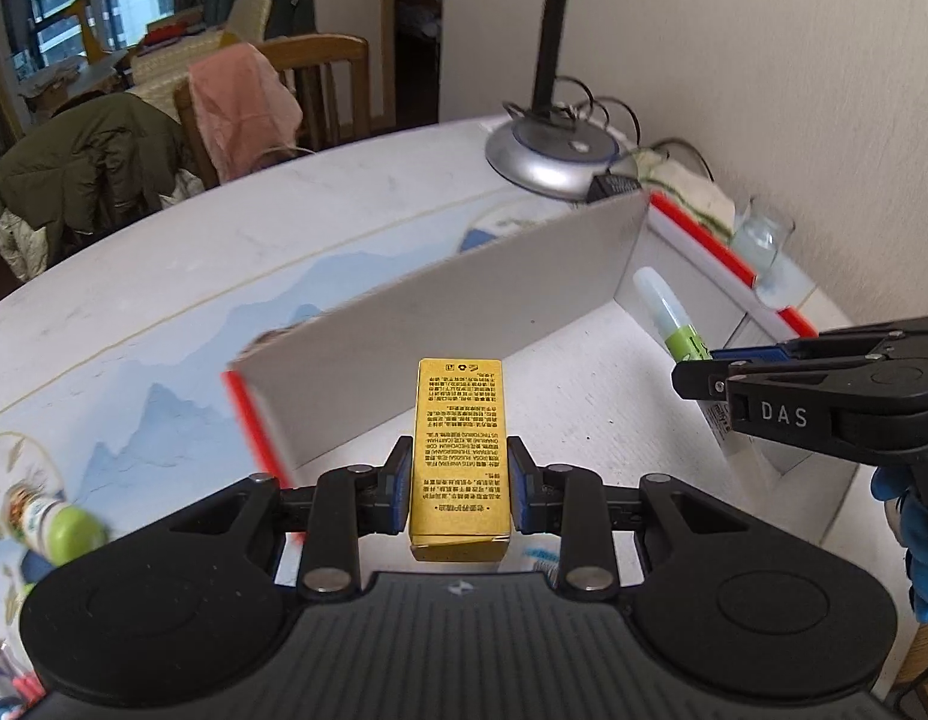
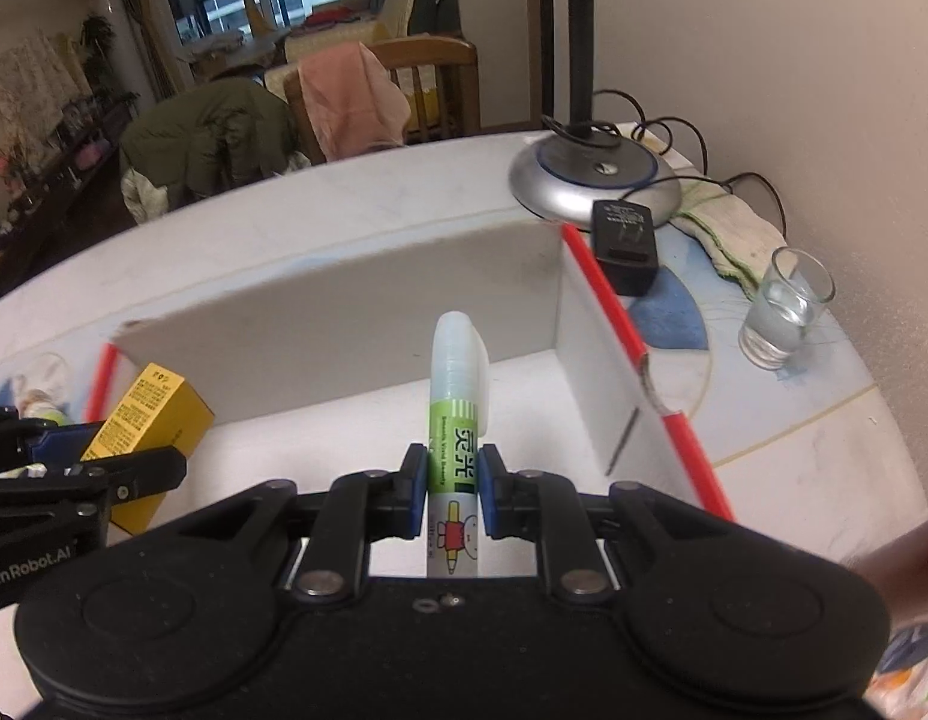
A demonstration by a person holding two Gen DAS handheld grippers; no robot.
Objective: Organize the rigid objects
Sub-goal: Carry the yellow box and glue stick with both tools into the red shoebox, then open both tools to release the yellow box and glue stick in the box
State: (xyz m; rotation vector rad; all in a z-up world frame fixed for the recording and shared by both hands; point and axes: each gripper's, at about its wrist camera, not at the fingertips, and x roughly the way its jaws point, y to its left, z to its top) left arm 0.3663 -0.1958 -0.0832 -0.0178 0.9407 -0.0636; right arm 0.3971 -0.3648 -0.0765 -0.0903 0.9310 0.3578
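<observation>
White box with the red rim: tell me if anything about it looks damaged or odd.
The white box has a torn spot on its right wall's red rim, where the red edging is broken and grey card shows. A dark scratch line runs down that wall's inner face below it.

Blurred green-capped bottle [image 1: 62, 525], pens [image 1: 8, 690] cut off

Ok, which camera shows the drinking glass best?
The right wrist view: the glass stands whole and sharp on the table near the wall. The left wrist view catches it only small and blurred beyond the box's red rim.
</observation>
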